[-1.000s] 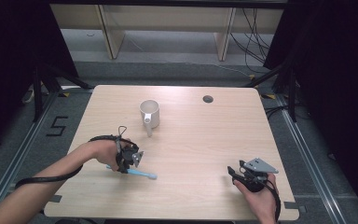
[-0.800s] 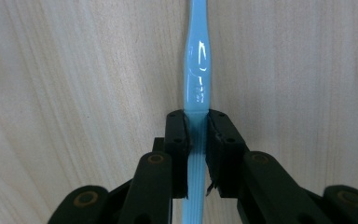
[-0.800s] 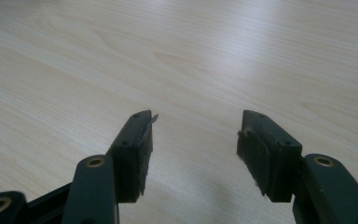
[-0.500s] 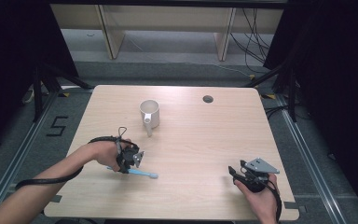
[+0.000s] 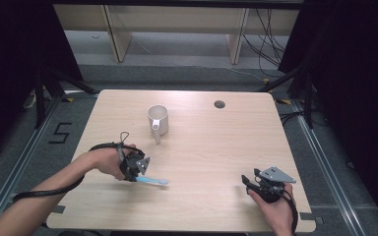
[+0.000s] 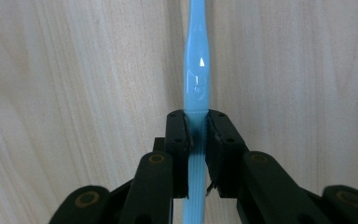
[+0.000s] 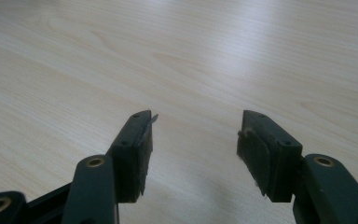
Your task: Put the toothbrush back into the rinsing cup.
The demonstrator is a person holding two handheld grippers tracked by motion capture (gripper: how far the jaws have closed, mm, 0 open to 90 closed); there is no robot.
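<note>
A light blue toothbrush [image 5: 152, 181] lies on the wooden table [image 5: 211, 147] near its front left. My left gripper [image 5: 137, 167] points down at it and is shut on its handle. In the left gripper view both pads press on the blue toothbrush [image 6: 196, 88], which runs straight up between the left gripper's [image 6: 197, 135] jaws. A white mug [image 5: 158, 120] stands upright farther back, handle toward me. My right gripper [image 5: 252, 183] rests at the front right, open. In the right gripper view nothing lies between the right gripper's [image 7: 195, 122] jaws, just bare wood.
A small dark round hole [image 5: 219, 104] sits in the tabletop at the back right. Beyond the far edge are wooden shelf legs [image 5: 236, 44] and cables on a grey floor. Black curtains flank both sides.
None of note: both hands stay where they were, and the toothbrush and mug have not moved.
</note>
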